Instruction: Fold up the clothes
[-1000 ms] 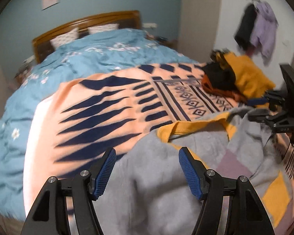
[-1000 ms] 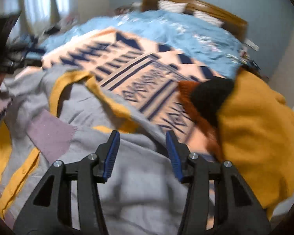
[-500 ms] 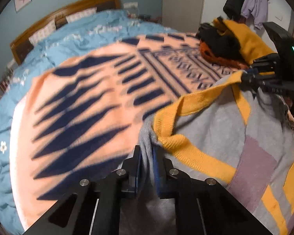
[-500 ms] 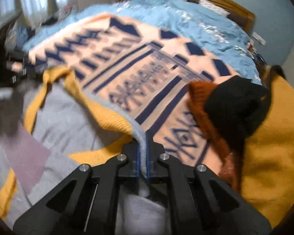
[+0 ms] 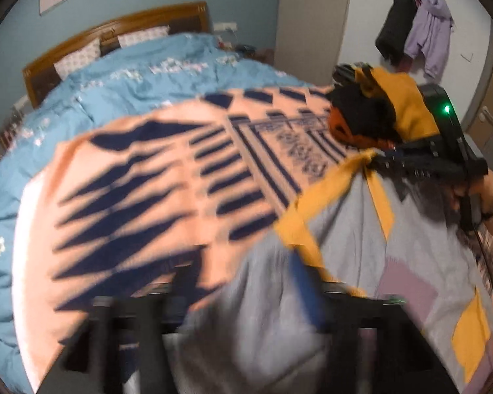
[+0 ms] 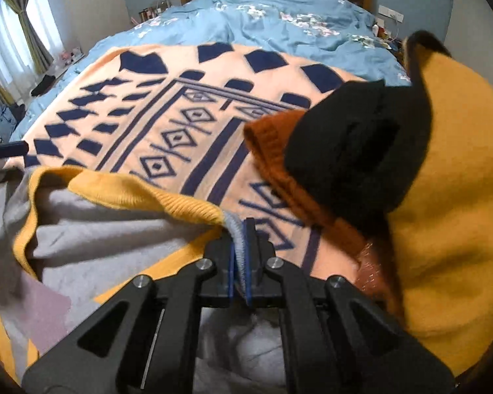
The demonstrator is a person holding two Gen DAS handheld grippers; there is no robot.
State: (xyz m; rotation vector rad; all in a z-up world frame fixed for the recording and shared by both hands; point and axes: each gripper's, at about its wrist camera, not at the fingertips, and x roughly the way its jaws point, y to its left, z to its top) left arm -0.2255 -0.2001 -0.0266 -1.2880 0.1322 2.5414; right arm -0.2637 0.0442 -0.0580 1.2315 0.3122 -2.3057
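Mid-spread on the grey sweater (image 6: pixel 92 229): it lies on the orange patterned blanket (image 5: pixel 121 203) across the bed, beside a pile of mustard, black and rust clothes (image 6: pixel 410 170). My right gripper (image 6: pixel 239 256) has jaws clamped on the shoulder edge by the yellow collar. Left gripper (image 5: pixel 246 282) jaws have just been opening, now wide; frame is blurred, fabric looks loose between them. Next, I reckon: re-pinch left, pull flat.

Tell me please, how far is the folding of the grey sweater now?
Early stage. Done: nothing looks folded; the grey sweater lies spread on the patterned blanket. In hand: the right gripper pinches its shoulder by the yellow collar; the left gripper has just been opening, sweater still between its fingers. Left: all folds, then the clothes pile.
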